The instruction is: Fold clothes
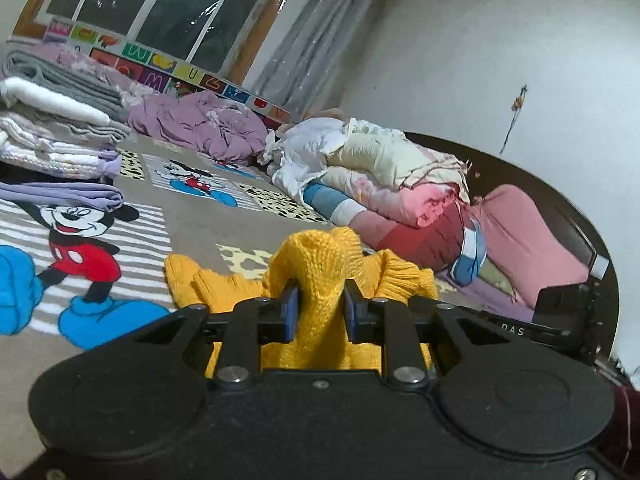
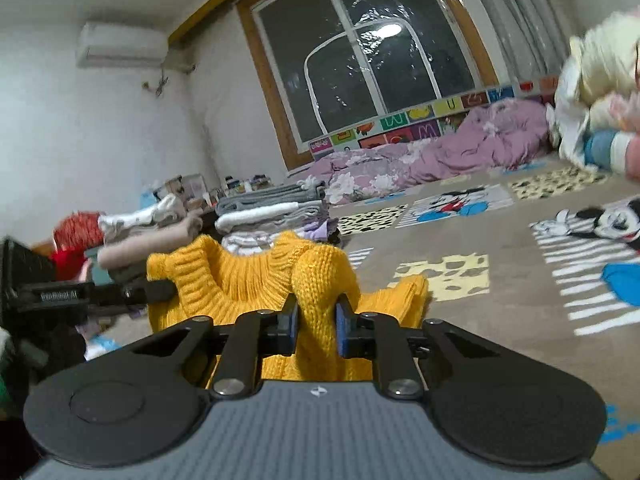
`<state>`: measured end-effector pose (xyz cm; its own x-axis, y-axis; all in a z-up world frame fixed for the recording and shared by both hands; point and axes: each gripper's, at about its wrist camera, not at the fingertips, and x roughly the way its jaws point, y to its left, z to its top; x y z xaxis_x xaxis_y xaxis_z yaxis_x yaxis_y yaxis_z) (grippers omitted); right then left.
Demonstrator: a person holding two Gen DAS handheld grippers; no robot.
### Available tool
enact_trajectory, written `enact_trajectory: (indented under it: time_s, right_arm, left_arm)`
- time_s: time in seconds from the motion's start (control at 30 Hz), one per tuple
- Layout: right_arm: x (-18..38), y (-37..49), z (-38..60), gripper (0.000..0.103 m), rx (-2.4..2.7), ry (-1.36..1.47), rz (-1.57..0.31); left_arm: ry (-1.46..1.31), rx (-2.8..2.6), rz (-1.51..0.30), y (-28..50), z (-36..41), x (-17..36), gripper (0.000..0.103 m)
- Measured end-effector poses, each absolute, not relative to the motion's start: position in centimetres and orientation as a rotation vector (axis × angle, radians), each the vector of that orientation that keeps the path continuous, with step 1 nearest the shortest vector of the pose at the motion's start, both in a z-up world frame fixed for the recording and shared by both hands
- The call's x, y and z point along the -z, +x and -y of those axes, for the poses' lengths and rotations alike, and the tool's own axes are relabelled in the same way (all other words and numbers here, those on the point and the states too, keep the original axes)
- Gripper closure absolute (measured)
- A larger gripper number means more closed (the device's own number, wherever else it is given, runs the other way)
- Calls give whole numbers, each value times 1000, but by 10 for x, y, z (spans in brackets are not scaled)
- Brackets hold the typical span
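Left tongs: clamped on yellow knit sweater.
Right tongs: pinching the same sweater, mid-fold.
Done: folded stack.
Left: unfolded heap.

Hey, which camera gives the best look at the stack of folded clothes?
The left wrist view: the stack of folded clothes sits near and sharp at the left, with its grey, white and lilac layers distinct. The right wrist view shows the same stack farther off and smaller, partly hidden behind the yellow sweater.
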<state>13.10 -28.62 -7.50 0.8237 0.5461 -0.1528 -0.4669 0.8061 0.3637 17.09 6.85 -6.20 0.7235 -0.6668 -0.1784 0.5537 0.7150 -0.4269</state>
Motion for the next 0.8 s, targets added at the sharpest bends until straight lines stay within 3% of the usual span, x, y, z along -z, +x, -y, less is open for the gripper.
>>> enact_trajectory:
  time_s: [0.8]
  right_arm:
    - [92,285,298,86,-536,559,-329]
  left_arm:
    - [-491,677,-439,318,-80,82,86]
